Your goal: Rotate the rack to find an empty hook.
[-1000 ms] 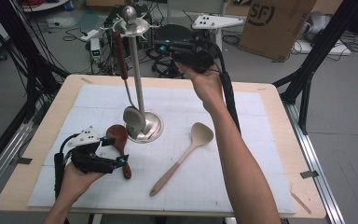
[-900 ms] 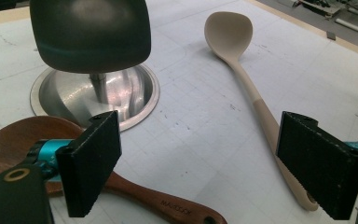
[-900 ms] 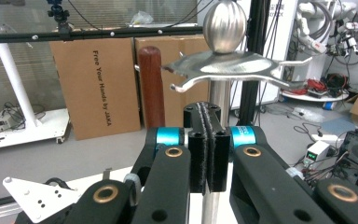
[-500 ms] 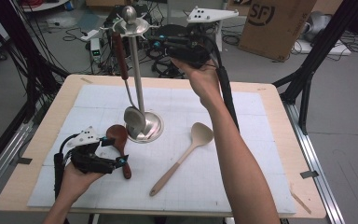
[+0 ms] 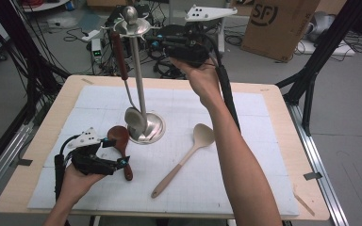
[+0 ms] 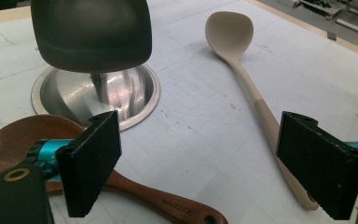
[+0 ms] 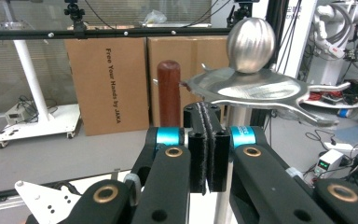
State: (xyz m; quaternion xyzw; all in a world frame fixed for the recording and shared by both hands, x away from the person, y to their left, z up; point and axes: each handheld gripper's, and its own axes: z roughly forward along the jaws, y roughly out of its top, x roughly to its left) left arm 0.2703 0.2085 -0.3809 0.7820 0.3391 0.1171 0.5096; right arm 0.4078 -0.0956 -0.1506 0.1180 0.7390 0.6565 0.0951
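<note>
At the left of the high view, the left gripper (image 5: 115, 153) is resting low over the surface (image 5: 264, 122), its jaws standing apart with nothing clamped between them. It is sitting just where it sat a second ago. The dark wooden spoon (image 5: 121, 146) is lying on the surface beneath those jaws, bowl toward the stand, and has not shifted. In the left gripper view the spoon's handle (image 6: 168, 205) is passing under the near jaw.

Next comes the metal utensil stand (image 5: 141, 94), upright on its round base, with a ladle (image 5: 125, 89) hanging from its top ring by a reddish-brown handle, its bowl down by the base. Neither has moved.

Right of the base, the pale wooden spoon (image 5: 188, 155) is lying diagonally on the surface, unchanged.

Farthest right, the right gripper (image 5: 162, 44) is being held up level with the stand's top ring, jaws pressed together and empty. Compared with a second ago, it is reaching slightly closer to the ring. In the right gripper view the ring (image 7: 247, 91) and ball knob (image 7: 251, 45) are looming just beyond the jaws.
</note>
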